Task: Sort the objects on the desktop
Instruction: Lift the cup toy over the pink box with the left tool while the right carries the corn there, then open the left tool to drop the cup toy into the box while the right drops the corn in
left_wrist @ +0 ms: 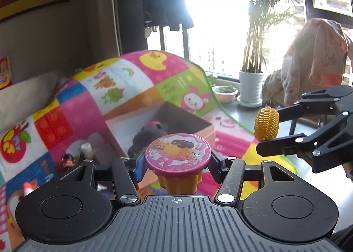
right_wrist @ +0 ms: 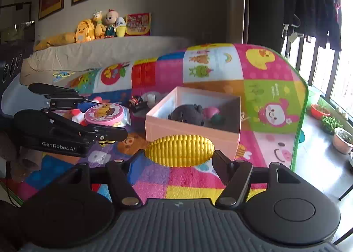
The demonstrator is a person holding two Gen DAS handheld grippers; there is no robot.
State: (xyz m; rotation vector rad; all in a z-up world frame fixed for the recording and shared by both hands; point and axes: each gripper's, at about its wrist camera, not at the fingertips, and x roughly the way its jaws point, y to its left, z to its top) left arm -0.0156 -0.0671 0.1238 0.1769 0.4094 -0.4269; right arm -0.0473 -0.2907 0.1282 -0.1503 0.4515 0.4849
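Note:
My left gripper (left_wrist: 176,169) is shut on a toy cupcake (left_wrist: 177,159) with a pink printed lid and orange base, held above the mat in front of the pink box (left_wrist: 198,122). My right gripper (right_wrist: 179,160) is shut on a yellow toy corn cob (right_wrist: 179,150), held crosswise before the pink box (right_wrist: 189,135). The box holds a dark plush toy (right_wrist: 187,114) and a pink and green toy (right_wrist: 213,114). The right gripper with the corn cob (left_wrist: 267,124) shows at the right of the left wrist view. The left gripper with the cupcake (right_wrist: 103,114) shows at the left of the right wrist view.
A colourful patchwork play mat (right_wrist: 187,183) covers the surface and drapes up over a sofa behind. Small toys (right_wrist: 138,100) and a white bottle (left_wrist: 87,149) lie left of the box. Plush dolls (right_wrist: 99,26) sit on the sofa back. Potted plants (left_wrist: 251,86) stand by the window.

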